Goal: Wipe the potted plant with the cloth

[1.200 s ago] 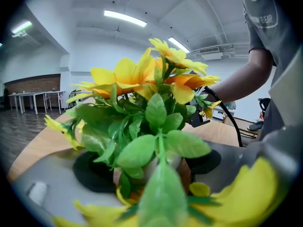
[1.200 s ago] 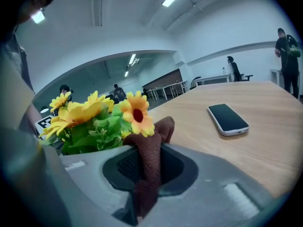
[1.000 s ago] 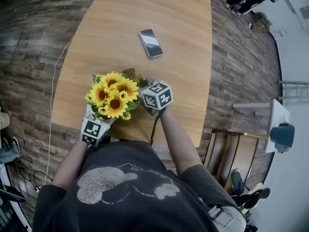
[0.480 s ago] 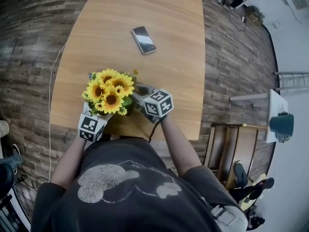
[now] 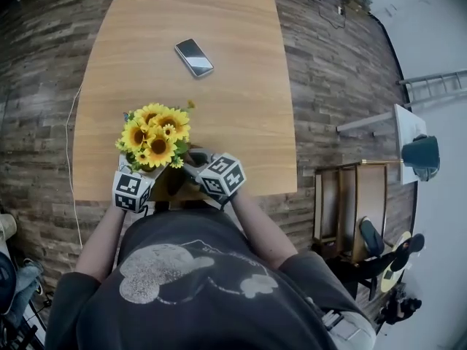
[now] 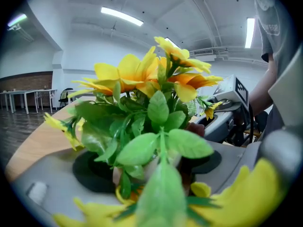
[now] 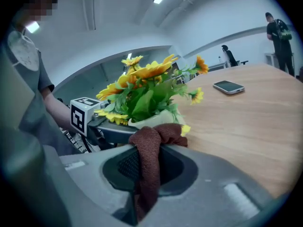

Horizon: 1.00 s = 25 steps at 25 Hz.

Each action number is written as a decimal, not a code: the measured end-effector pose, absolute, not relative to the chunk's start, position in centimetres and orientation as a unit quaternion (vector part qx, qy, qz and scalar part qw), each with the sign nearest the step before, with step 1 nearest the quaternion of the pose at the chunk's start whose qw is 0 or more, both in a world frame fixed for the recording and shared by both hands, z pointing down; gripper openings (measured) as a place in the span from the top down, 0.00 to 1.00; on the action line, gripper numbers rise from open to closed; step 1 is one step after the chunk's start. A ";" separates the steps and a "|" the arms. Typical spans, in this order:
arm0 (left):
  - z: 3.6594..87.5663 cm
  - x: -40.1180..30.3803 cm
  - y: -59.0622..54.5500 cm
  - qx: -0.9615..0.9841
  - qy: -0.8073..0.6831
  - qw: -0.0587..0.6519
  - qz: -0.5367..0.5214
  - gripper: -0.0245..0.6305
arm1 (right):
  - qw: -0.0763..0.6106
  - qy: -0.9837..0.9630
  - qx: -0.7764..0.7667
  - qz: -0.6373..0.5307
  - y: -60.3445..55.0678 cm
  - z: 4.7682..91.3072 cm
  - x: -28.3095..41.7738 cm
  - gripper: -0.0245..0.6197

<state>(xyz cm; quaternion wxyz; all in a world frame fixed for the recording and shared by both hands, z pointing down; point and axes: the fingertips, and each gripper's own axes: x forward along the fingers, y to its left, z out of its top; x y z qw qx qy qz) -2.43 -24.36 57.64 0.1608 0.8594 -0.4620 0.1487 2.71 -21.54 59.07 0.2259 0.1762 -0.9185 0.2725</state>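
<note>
A pot of yellow sunflowers (image 5: 153, 135) stands near the table's near edge. My left gripper (image 5: 142, 177) reaches under the blooms from the near side. Leaves fill the left gripper view, and its jaws are closed on the white pot (image 6: 152, 167). My right gripper (image 5: 193, 168) sits just right of the plant, shut on a brown cloth (image 7: 149, 150). The cloth bunches up over the jaws right against the pot (image 7: 158, 118). In the head view the flowers hide the pot, and the cloth shows only as a dark patch.
A phone (image 5: 194, 57) lies further out on the wooden table (image 5: 241, 108). A cable (image 5: 73, 166) runs along the floor at the left. A wooden chair (image 5: 350, 210) and a small white table (image 5: 407, 126) stand to the right.
My right gripper with the cloth has slid from the plant's right side toward the near edge of the table. The left gripper and the plant have stayed put, and the head view has shifted.
</note>
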 end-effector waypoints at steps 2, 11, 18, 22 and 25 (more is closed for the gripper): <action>57.3 -2.4 -24.5 0.864 -0.454 0.156 0.148 0.23 | 0.226 -0.917 0.180 0.274 -20.7 59.1 2.3 0.89; 57.3 -1.6 -24.6 0.898 -0.381 0.147 0.162 0.24 | 0.203 -0.903 0.252 0.283 -21.5 58.3 5.1 0.89; 58.0 -1.4 -24.3 0.925 -0.295 0.140 0.195 0.24 | 0.189 -0.880 0.328 0.287 -22.6 57.8 10.1 0.89; 58.0 -1.3 -24.6 0.932 -0.268 0.136 0.203 0.23 | 0.191 -0.874 0.347 0.280 -23.9 57.5 11.9 0.89; 57.9 -1.5 -25.0 0.925 -0.291 0.136 0.203 0.17 | 0.201 -0.876 0.349 0.266 -25.4 57.2 12.6 0.89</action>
